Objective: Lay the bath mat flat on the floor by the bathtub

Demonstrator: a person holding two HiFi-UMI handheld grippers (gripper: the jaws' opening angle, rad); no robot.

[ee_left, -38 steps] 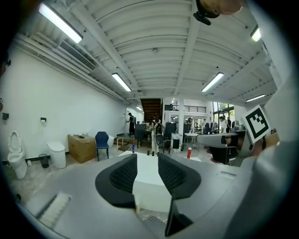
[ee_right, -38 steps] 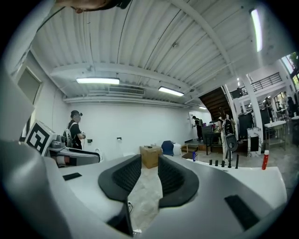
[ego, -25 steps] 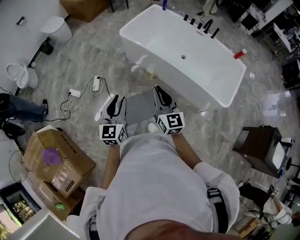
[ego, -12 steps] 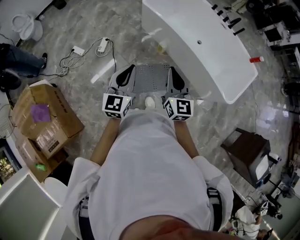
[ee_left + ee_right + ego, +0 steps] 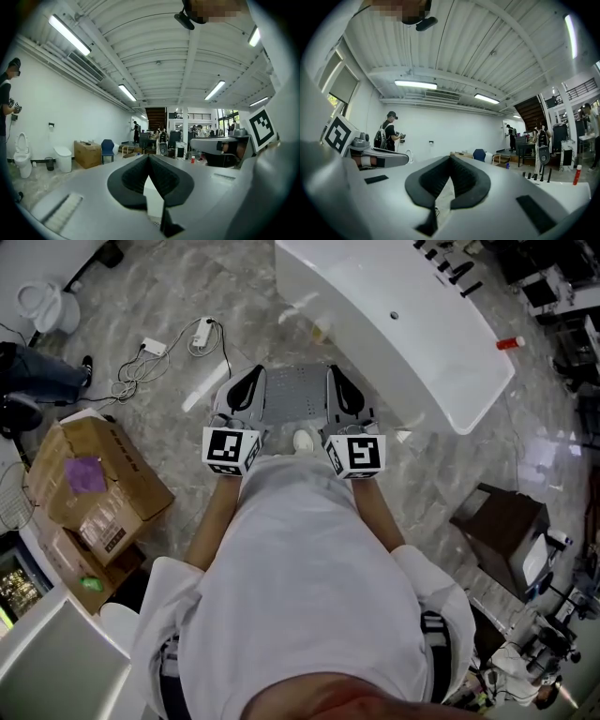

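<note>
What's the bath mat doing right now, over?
Left gripper, right gripper: both shut, empty. Bath mat looks flat on floor beside bathtub. Shoe toe at its near edge.

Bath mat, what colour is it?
The bath mat is grey with small dots; head view shows it best.

Grey mat (image 5: 295, 395) — beside white bathtub (image 5: 412, 343)

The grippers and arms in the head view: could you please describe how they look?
The left gripper and right gripper each have a grey body, black ribbed pads and a white cube with black square markers. The person wears a white short-sleeved shirt.
</note>
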